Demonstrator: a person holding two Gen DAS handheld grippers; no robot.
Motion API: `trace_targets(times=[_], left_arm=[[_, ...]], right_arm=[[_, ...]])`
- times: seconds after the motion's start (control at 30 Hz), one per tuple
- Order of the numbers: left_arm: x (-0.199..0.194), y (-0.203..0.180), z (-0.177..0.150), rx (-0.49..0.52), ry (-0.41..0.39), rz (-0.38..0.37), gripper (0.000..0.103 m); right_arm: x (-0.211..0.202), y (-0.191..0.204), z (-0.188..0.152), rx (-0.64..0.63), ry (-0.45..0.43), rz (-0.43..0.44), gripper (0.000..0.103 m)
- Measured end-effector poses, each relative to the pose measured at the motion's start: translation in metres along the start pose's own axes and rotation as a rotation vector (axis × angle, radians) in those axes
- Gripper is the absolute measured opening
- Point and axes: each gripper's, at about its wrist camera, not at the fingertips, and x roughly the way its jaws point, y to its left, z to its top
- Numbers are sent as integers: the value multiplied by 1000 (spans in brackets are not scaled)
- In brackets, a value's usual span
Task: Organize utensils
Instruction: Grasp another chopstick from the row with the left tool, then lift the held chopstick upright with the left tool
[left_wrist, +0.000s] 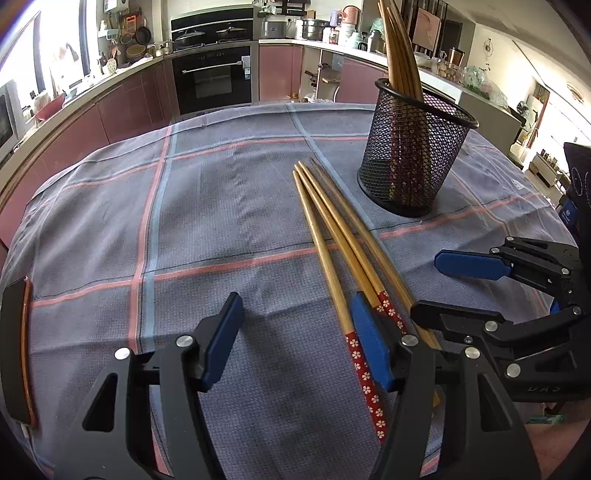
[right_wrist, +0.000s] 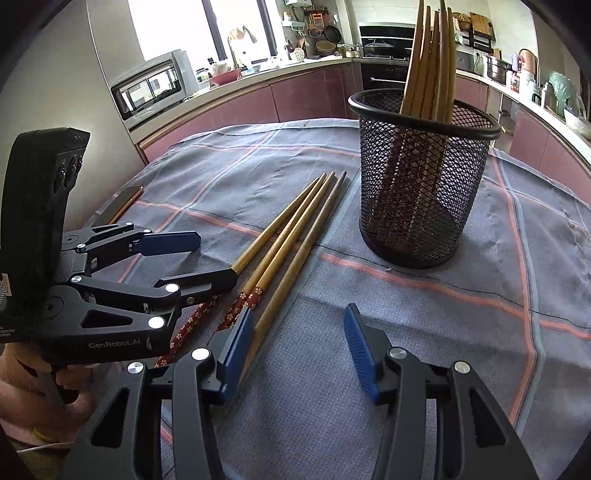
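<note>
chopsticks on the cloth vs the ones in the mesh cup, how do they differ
Pose: the chopsticks on the cloth lie flat, side by side; the chopsticks in the mesh cup stand nearly upright, tips up.
Place: the loose ones rest on the checked cloth beside the black mesh cup; the others sit inside it.
Ends: the loose ones show red flowered handles; the standing ones' lower ends are dim behind the mesh.
Both sets are tan wood.

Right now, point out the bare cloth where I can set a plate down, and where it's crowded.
Free: the wide stretch of tablecloth left of the loose chopsticks, reaching to the phone at the left edge. Also free: the cloth right of the mesh cup. Crowded: the loose chopsticks' patterned ends, where the left gripper and right gripper meet.
</note>
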Motion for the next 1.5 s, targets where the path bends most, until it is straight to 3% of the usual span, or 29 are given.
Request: trace_targets(times=[0.47,0.73,1.03,1.17,1.33,1.5], left_arm=[[11,1,14,1,-1,-4,41],[17,1,22,9,6,-11,38],[20,0,25,-5,6,-18,14],[18,2,23,-35,-1,-11,8],[12,5,18,-69,-14,-8,7],[2,5,13,-71,-26,-31,7]], right_arm=[[15,-8,22,24,13,1,33],[23,-9,32,40,19,-8,29],[28,-16,37,102,6,9,11],[24,-23,31,152,-4,36,8],[16,-31,26,213,-33,72,6],[2,-26,24,186,-65,106,6]])
